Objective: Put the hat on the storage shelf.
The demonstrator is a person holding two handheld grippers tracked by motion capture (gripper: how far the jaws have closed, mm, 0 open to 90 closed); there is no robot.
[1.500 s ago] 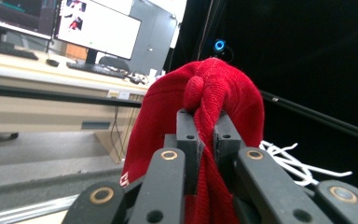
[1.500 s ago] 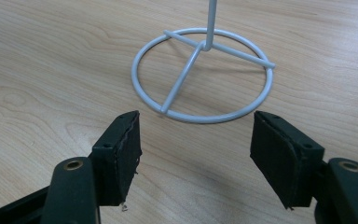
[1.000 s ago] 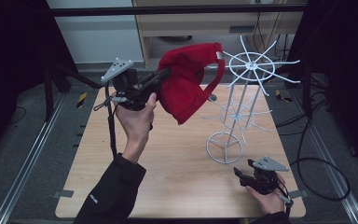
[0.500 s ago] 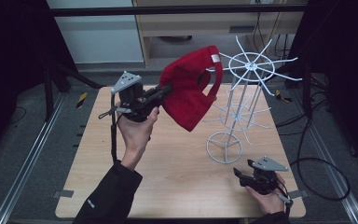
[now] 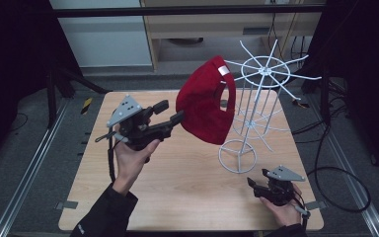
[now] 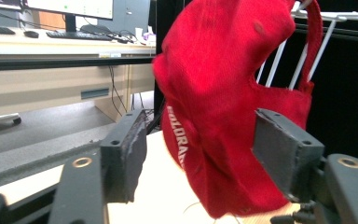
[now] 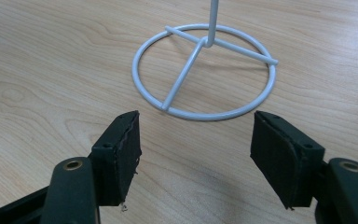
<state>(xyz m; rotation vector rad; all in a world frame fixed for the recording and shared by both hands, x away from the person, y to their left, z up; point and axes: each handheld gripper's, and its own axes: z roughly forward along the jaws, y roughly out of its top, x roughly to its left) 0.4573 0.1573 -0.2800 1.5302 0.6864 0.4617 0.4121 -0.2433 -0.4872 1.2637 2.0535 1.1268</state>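
Observation:
A red cap hangs by its back strap from an arm of the white wire rack, and its crown droops to the left of the rack. My left gripper points at the cap's lower edge. Its jaws have just been opening and now stand wide apart, with the cap hanging between them and a gap at the left pad. My right gripper rests low at the table's front right, open and with nothing in it. It faces the rack's ring base.
The rack stands on a round wire foot at the right middle of the wooden table. A desk with a monitor and keyboard lies beyond the table. Cables trail on the floor at the right.
My left gripper has come down and to the right and its jaws have opened, letting go of the cap, which now hangs from the rack. The right gripper has not moved.

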